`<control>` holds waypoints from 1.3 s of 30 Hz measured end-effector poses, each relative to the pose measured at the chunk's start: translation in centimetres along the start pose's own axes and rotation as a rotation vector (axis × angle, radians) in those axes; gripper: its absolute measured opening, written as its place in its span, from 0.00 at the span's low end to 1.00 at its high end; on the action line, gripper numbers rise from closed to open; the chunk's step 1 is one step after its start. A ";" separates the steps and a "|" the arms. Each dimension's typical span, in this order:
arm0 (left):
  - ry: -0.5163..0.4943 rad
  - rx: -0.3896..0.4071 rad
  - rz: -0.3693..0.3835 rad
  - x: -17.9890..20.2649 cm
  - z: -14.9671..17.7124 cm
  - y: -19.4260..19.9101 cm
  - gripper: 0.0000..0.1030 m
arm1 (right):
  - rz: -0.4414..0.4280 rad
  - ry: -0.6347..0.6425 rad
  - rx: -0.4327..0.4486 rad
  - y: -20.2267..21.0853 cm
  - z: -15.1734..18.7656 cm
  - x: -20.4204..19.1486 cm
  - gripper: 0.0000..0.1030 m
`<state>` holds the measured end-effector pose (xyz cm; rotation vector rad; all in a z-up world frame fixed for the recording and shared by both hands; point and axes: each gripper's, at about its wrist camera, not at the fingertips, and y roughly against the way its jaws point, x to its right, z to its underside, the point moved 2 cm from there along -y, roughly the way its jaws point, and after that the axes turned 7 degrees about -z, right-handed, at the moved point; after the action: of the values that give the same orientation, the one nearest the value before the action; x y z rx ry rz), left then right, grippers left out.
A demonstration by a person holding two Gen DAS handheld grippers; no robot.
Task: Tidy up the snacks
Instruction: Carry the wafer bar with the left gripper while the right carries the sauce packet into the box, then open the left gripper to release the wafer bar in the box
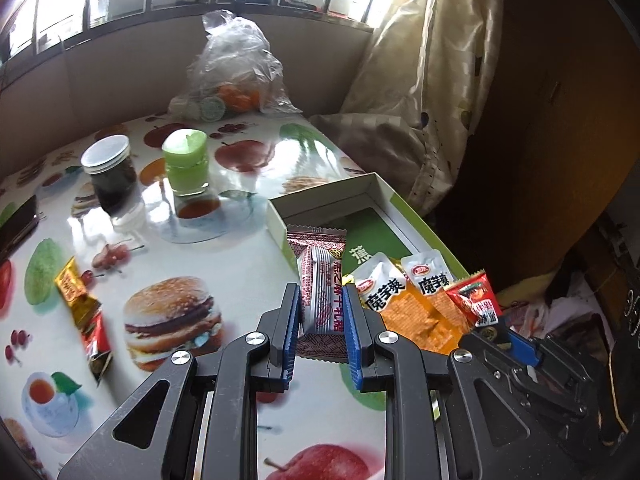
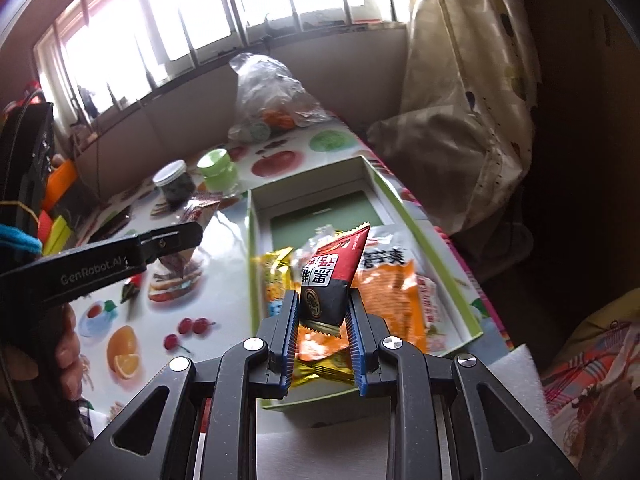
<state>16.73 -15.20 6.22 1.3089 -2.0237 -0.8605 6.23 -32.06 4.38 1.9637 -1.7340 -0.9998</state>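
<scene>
The left claw (image 1: 320, 312) is clamped on a white and red snack bar (image 1: 322, 292) at the near left edge of the open box (image 1: 280, 220). The right claw (image 2: 323, 316) is clamped on a red and black packet (image 2: 332, 276), held above the orange packets (image 2: 394, 292) inside that box. Two loose packets (image 1: 82, 304) lie on the desk (image 1: 240, 264), left of the box.

White-and-red snack bar (image 1: 322, 292) and red-black packet (image 2: 332, 276), each held upright; orange packets (image 2: 394, 292) lie in the open green-rimmed box (image 2: 424, 236); two wrappers (image 1: 82, 300) rest on the surface.
</scene>
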 end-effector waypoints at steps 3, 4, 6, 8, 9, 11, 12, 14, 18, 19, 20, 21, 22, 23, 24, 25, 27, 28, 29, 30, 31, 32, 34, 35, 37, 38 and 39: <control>-0.013 -0.012 0.016 0.8 -0.2 -0.7 0.21 | 0.012 -0.010 -0.016 -0.2 0.2 0.8 0.21; -0.016 -0.018 0.027 1.1 -0.3 -1.1 0.21 | 0.017 -0.013 -0.023 -0.3 0.3 1.1 0.21; -0.016 -0.031 0.034 1.5 -0.3 -1.6 0.21 | 0.022 -0.018 -0.031 -0.5 0.5 1.5 0.21; -0.026 -0.040 0.033 2.0 -0.3 -2.2 0.21 | 0.025 -0.020 -0.037 -0.7 0.7 1.8 0.21; -0.028 -0.044 0.034 2.1 -0.3 -2.4 0.21 | 0.028 -0.020 -0.039 -0.8 0.8 1.8 0.21; -0.037 -0.052 0.036 2.5 -0.2 -2.9 0.21 | 0.032 -0.019 -0.042 -1.0 0.8 2.1 0.21; -0.038 -0.056 0.037 2.7 -0.2 -3.1 0.21 | 0.029 -0.020 -0.044 -1.1 0.8 2.1 0.21; -0.037 -0.069 0.039 2.9 -0.1 -3.6 0.21 | 0.028 -0.017 -0.046 -1.3 0.8 2.2 0.21; -0.036 -0.084 0.034 3.0 -0.1 -4.3 0.21 | 0.043 -0.014 -0.043 -1.5 0.8 2.4 0.21; -0.033 -0.088 0.035 2.9 -0.1 -4.4 0.21 | 0.043 -0.015 -0.043 -1.5 0.8 2.5 0.21; -0.029 -0.094 0.038 2.9 0.0 -4.6 0.21 | 0.041 -0.018 -0.044 -1.6 0.8 2.6 0.21; -0.027 -0.098 0.037 2.9 0.0 -4.8 0.21 | 0.039 -0.018 -0.044 -1.6 0.8 2.6 0.21; -0.027 -0.100 0.032 3.0 0.1 -4.9 0.21 | 0.039 -0.017 -0.042 -1.7 0.8 2.6 0.21; -0.029 -0.102 0.031 3.0 0.1 -5.0 0.21 | 0.041 -0.015 -0.041 -1.7 0.8 2.5 0.21; -0.031 -0.102 0.030 3.1 0.1 -5.1 0.21 | 0.043 -0.014 -0.041 -1.7 0.8 2.5 0.22; -0.036 -0.099 0.029 3.2 0.1 -5.1 0.21 | 0.046 -0.015 -0.043 -1.7 0.8 2.5 0.23; -0.039 -0.104 0.033 3.3 0.2 -5.3 0.21 | 0.049 -0.016 -0.043 -1.8 0.8 2.5 0.24; -0.039 -0.105 0.036 3.4 0.2 -5.4 0.21 | 0.052 -0.017 -0.042 -1.8 0.8 2.5 0.26; -0.039 -0.107 0.038 3.5 0.2 -5.5 0.21 | 0.055 -0.017 -0.039 -1.7 0.8 2.5 0.27; -0.040 -0.111 0.040 3.5 0.2 -5.6 0.21 | 0.054 -0.018 -0.039 -1.7 0.8 2.5 0.28; -0.043 -0.114 0.043 3.6 0.3 -5.7 0.21 | 0.050 -0.018 -0.041 -1.8 0.8 2.4 0.30; -0.045 -0.115 0.044 3.6 0.3 -5.7 0.21 | 0.047 -0.016 -0.041 -1.7 0.8 2.4 0.30; -0.051 -0.116 0.044 3.8 0.4 -5.7 0.21 | 0.049 -0.013 -0.037 -1.6 0.8 2.3 0.32; -0.053 -0.118 0.042 3.8 0.4 -5.8 0.21 | 0.051 -0.014 -0.037 -1.6 0.8 2.4 0.33; -0.052 -0.120 0.042 3.8 0.4 -5.8 0.22 | 0.053 -0.016 -0.036 -1.6 0.8 2.4 0.33; -0.052 -0.121 0.041 3.8 0.4 -5.8 0.23 | 0.055 -0.016 -0.037 -1.6 0.8 2.4 0.34; -0.052 -0.122 0.039 3.8 0.4 -5.9 0.24 | 0.057 -0.016 -0.036 -1.5 0.7 2.5 0.34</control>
<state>18.35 -20.51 1.91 1.1878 -1.9958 -0.9930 6.84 -33.98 2.16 1.8784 -1.7579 -1.0226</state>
